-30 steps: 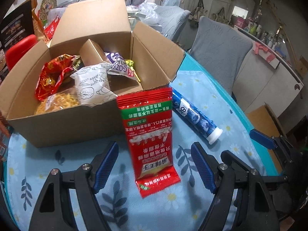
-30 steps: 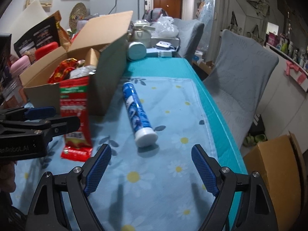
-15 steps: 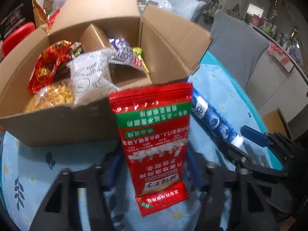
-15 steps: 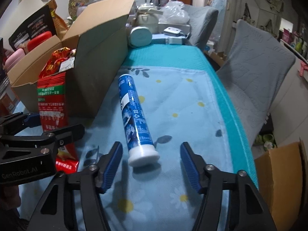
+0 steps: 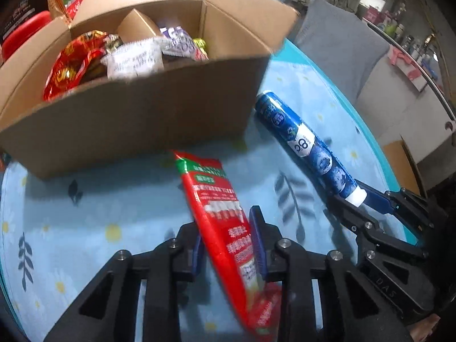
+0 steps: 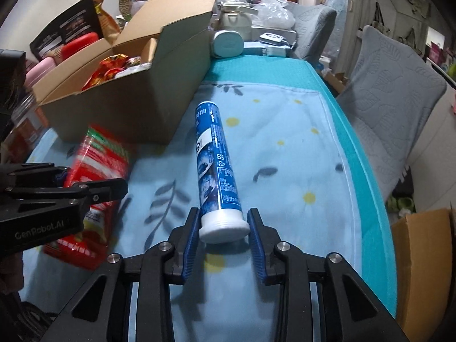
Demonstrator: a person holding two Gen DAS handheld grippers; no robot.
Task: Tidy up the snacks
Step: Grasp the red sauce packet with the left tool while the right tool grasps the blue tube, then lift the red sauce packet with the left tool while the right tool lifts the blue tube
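Note:
My left gripper [image 5: 229, 242] is shut on a red snack packet [image 5: 225, 228], which tilts forward toward the open cardboard box [image 5: 136, 119] of snacks. The packet [image 6: 97, 171] and left gripper [image 6: 94, 188] also show in the right wrist view. A blue tube [image 6: 216, 165] with a white cap lies on the floral tablecloth beside the box [image 6: 131, 108]. My right gripper [image 6: 223, 228] has closed around the tube's white cap end, pads touching or almost touching it. The tube [image 5: 307, 148] and right gripper [image 5: 356, 199] show in the left wrist view.
The box holds several snack bags [image 5: 74, 62]. Jars and containers [image 6: 230, 40] stand at the table's far end. Grey covered chairs [image 6: 393, 97] line the right side. A brown carton [image 6: 421, 270] sits on the floor to the right. Red and pink containers [image 6: 77, 45] stand behind the box.
My left gripper closed on the red packet and tipped it forward. My right gripper moved up to the blue tube and closed around its cap end.

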